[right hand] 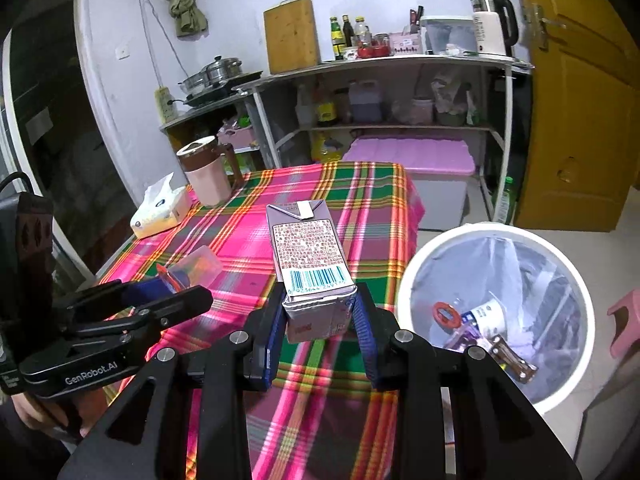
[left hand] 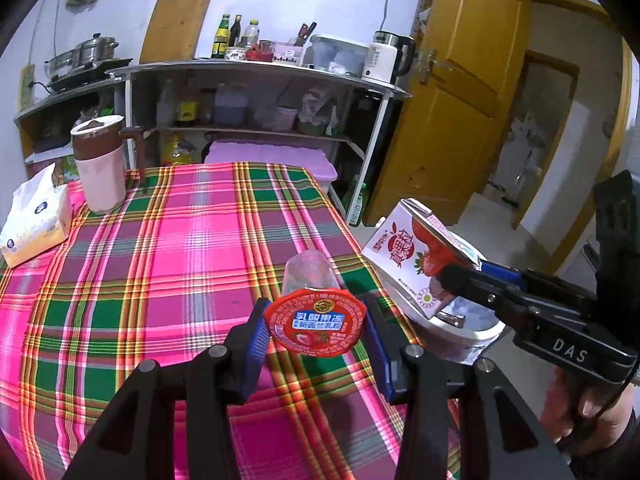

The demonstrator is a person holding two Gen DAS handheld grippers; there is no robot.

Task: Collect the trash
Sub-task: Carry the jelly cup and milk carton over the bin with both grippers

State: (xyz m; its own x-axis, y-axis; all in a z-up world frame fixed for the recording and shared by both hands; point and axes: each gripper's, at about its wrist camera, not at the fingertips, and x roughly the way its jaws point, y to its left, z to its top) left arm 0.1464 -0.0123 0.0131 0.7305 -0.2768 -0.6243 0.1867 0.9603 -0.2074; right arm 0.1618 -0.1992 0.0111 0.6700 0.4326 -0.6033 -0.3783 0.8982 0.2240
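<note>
My left gripper (left hand: 316, 330) is shut on a clear jelly cup (left hand: 314, 308) with a red foil lid, held over the plaid tablecloth (left hand: 160, 264). The cup also shows in the right wrist view (right hand: 196, 266). My right gripper (right hand: 318, 328) is shut on a strawberry milk carton (right hand: 310, 260), held near the table's right edge beside the white trash bin (right hand: 500, 236). In the left wrist view the carton (left hand: 408, 256) hangs over the bin (left hand: 460, 332). The bin holds several pieces of trash in a clear liner.
A pink jug with a brown lid (left hand: 100, 164) and a tissue pack (left hand: 34, 220) stand at the table's far left. Metal shelves (left hand: 256, 92) with bottles stand behind. A yellow door (left hand: 452, 100) is at the right. A pink stool (right hand: 624, 328) is beside the bin.
</note>
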